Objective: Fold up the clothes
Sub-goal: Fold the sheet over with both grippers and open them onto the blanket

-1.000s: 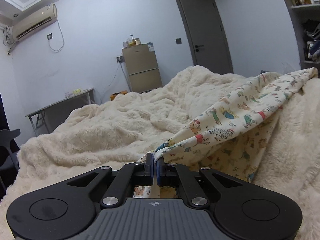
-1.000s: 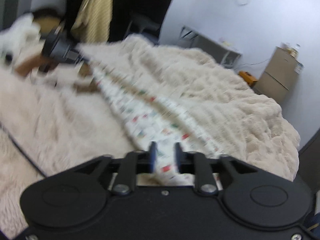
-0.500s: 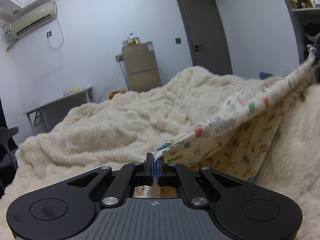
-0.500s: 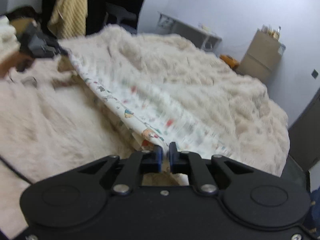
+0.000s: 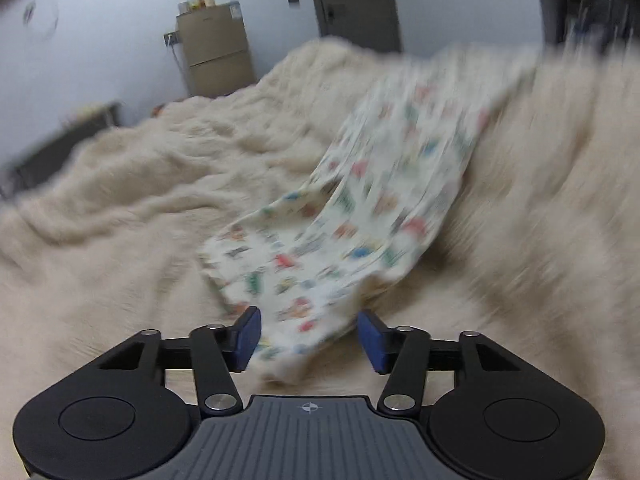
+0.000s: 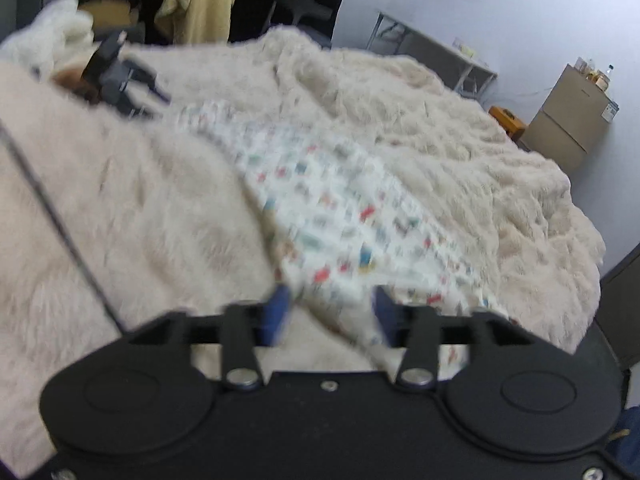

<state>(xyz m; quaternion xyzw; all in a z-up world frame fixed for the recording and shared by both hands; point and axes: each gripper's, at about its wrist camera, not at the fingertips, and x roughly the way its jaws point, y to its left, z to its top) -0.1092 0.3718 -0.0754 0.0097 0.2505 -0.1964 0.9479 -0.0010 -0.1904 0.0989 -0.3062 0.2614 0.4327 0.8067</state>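
The printed garment [image 5: 360, 216] lies lengthwise on the fluffy blanket [image 5: 140, 184] between the left gripper [image 5: 308, 334] and right gripper [image 6: 326, 312], both spread apart at its ends.

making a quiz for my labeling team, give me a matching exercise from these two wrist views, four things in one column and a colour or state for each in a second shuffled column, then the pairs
Things:
1. left gripper
2. printed garment
3. fluffy blanket
4. small fridge

States or colours:
A. cream, rumpled, covering the bed
B. tan, standing against the far wall
C. open, fingers apart, garment end between them
D. white with small coloured figures, lying stretched out on the bed

Pairs: 1-C, 2-D, 3-A, 4-B

The right gripper is open too.
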